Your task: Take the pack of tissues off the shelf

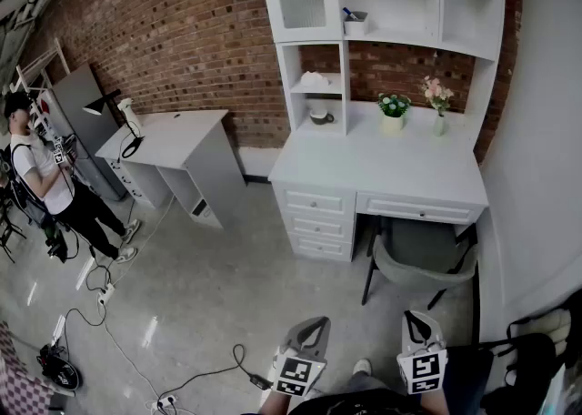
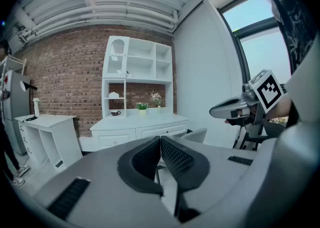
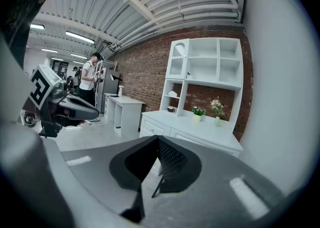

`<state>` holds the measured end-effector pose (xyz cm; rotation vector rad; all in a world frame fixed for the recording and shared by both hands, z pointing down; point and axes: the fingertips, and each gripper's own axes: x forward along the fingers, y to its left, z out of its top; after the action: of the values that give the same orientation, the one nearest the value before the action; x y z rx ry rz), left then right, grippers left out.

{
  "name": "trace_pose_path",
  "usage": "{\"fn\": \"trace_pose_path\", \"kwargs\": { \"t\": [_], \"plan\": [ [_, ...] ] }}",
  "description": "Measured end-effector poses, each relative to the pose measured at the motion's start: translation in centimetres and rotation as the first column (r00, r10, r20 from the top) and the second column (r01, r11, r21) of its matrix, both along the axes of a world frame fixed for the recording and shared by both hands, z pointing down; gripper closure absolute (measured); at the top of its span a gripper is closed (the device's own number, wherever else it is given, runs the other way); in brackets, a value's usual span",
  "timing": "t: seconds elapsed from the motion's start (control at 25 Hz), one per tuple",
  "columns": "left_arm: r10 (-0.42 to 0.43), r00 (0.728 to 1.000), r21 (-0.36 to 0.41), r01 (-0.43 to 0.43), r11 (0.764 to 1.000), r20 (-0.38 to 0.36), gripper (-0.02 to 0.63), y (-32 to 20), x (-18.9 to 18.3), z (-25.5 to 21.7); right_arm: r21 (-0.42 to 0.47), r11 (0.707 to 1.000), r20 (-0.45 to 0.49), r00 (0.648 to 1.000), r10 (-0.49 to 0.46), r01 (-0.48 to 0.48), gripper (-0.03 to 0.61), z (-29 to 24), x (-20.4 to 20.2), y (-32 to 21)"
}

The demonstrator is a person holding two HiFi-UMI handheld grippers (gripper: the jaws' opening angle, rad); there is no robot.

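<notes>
The pack of tissues (image 1: 315, 81) is a white bundle on the upper open shelf at the left of the white desk hutch (image 1: 391, 35). It shows small and far in the left gripper view (image 2: 114, 95) and the right gripper view (image 3: 172, 94). Both grippers hang low over the floor, well short of the desk. The jaws of my left gripper (image 1: 312, 324) (image 2: 160, 140) are shut and hold nothing. My right gripper (image 1: 417, 318) (image 3: 157, 140) is also shut and empty. Each gripper sees the other off to its side.
A grey chair (image 1: 423, 258) is tucked under the desk (image 1: 382, 167). A cup (image 1: 320, 116) sits on the shelf below the tissues, with a potted plant (image 1: 393, 113) and flower vase (image 1: 438, 99) on the desktop. A second white desk (image 1: 177, 136), a person (image 1: 45, 177) and floor cables (image 1: 109, 313) are at left.
</notes>
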<state>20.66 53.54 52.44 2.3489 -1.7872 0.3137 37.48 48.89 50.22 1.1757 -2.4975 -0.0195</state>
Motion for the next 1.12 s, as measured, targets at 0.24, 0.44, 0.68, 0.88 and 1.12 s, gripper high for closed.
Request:
{"fn": "trace_pose_path", "kwargs": {
  "t": [0.24,0.44,0.68,0.88,1.12],
  "plan": [
    [-0.02,1.0,0.014,0.02,1.0,0.011,0.604,-3.0,0.2,-0.4,-0.006,0.999,0.003,0.999,-0.045,0.045,0.575,0.5,-0.8,-3.2],
    [-0.039,0.999,0.03,0.038,0.999,0.014,0.604,-5.7,0.6,-1.1,-0.011,0.998,0.031,0.997,-0.068,0.069,0.574,0.6,-1.0,-6.5],
    [-0.072,0.997,0.035,0.071,0.997,0.038,0.604,-9.0,1.8,-1.5,-0.006,0.994,0.04,0.994,-0.106,0.107,0.574,0.5,-0.5,-10.2],
    [-0.11,0.991,0.058,0.106,0.993,0.079,0.604,-11.4,2.8,-1.7,0.035,0.989,0.015,0.99,-0.141,0.141,0.574,0.3,0.3,-13.3],
    [-0.128,0.986,0.11,0.116,0.987,0.11,0.604,-13.6,3.3,-3.0,0.077,0.985,-0.013,0.988,-0.156,0.156,0.574,-0.2,0.7,-16.2]
  ]
}}
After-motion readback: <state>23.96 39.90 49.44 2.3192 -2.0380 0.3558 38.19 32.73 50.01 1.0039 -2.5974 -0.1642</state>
